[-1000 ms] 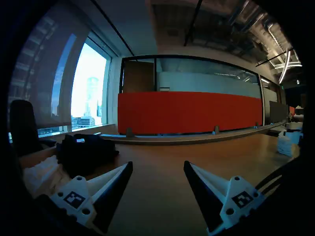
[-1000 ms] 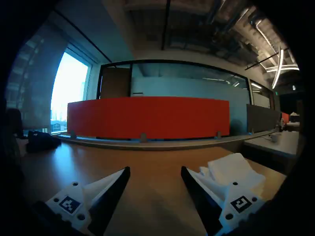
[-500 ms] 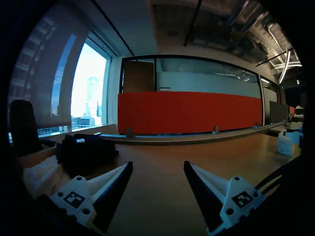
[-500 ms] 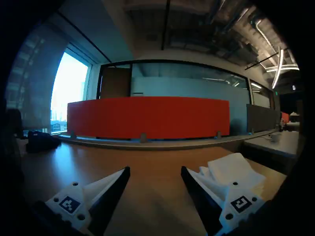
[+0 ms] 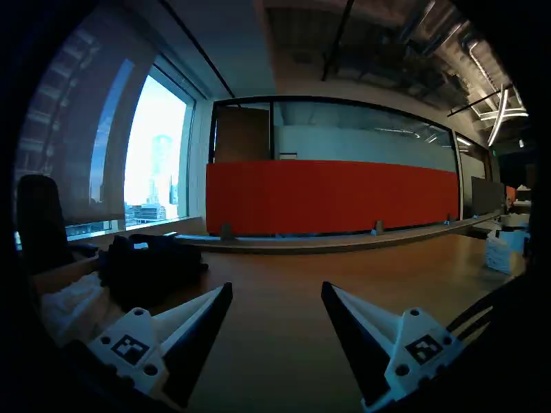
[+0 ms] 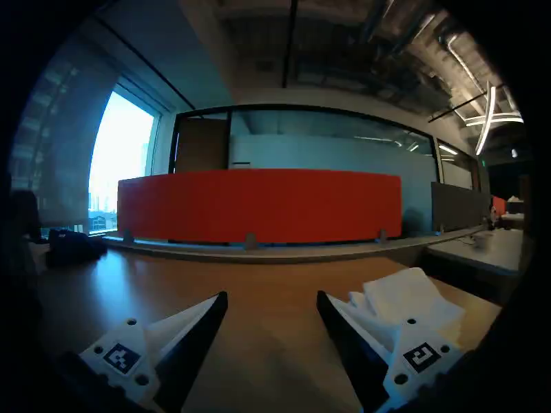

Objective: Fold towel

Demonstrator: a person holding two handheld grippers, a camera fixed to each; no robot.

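Nothing has been shifted since the earlier frames. The left gripper (image 5: 275, 285) and the right gripper (image 6: 271, 294) are both held spread and empty, low over the bench (image 6: 275, 275). A folded white towel (image 6: 408, 294) is seen near the bench's right edge, behind the right gripper's finger.

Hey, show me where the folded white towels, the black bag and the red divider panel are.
folded white towels (image 6: 406, 294), right gripper view, top face of the stack.
black bag (image 5: 148, 265), left gripper view, middle of its body.
red divider panel (image 6: 258, 205), right gripper view, centre of its front.
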